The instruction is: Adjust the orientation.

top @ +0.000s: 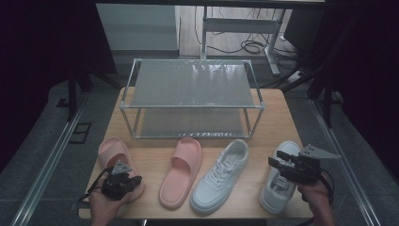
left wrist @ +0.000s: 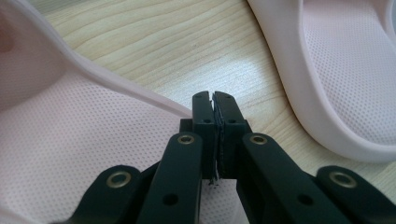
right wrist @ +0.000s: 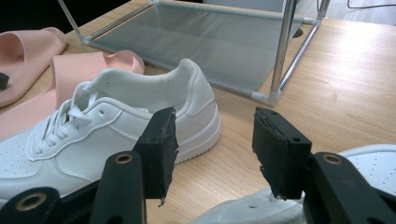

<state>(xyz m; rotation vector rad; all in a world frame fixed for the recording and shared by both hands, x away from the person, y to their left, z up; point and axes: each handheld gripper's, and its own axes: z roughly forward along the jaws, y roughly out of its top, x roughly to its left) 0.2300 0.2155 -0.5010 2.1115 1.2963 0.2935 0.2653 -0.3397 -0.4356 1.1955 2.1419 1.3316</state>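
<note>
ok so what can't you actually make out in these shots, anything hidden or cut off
- High view: the left gripper and hand cover the heel of the left pink slide.
- High view: the right gripper covers the middle of the right white sneaker.
- Left gripper view: the jaws meet at the slide's rim; whether they pinch it cannot be told.
- Right gripper view: the bottom edge cuts off the nearer sneaker.

My right gripper (right wrist: pixel 212 149) hangs with its jaws spread wide over the near white sneaker (right wrist: pixel 261 210). Beyond them stands a second white sneaker (right wrist: pixel 107 130), pink slides (right wrist: pixel 74 70) to its left, the rack (right wrist: pixel 210 42) behind.
</note>
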